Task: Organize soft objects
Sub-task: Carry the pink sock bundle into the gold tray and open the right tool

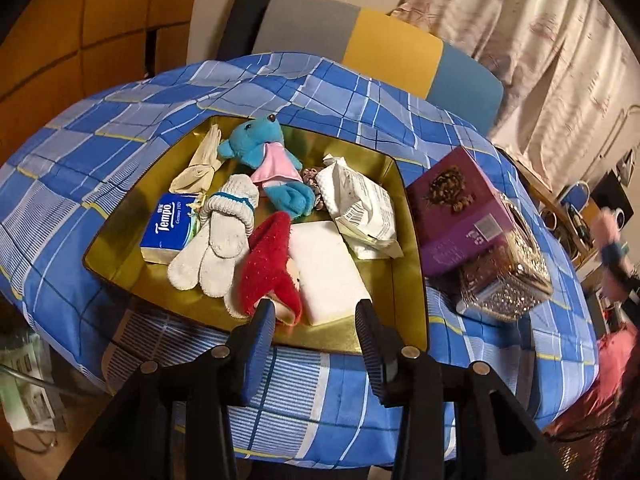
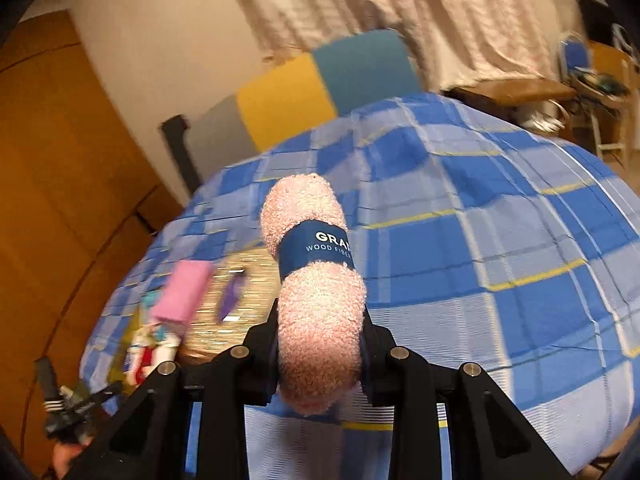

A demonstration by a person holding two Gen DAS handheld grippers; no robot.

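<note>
A gold tray [image 1: 408, 280] on the blue checked cloth holds a blue teddy [image 1: 256, 144], white socks [image 1: 220, 240], a Tempo tissue pack [image 1: 168, 224], a red plush [image 1: 272, 264], a white foam block [image 1: 328, 268], a wipes pack [image 1: 360, 208] and beige gloves [image 1: 200, 164]. My left gripper [image 1: 314, 306] hovers open over the tray's near edge, its left finger beside the red plush, with nothing between the fingers. My right gripper [image 2: 322, 320] is shut on a rolled pink towel [image 2: 316, 240] with a blue paper band, held above the cloth.
A purple tissue box [image 1: 456, 208] leans on a glittery box [image 1: 504, 276] right of the tray. A grey, yellow and blue chair back [image 1: 392, 52] stands behind the table. Curtains hang at the right, and a wooden wardrobe [image 2: 60, 160] stands at the left.
</note>
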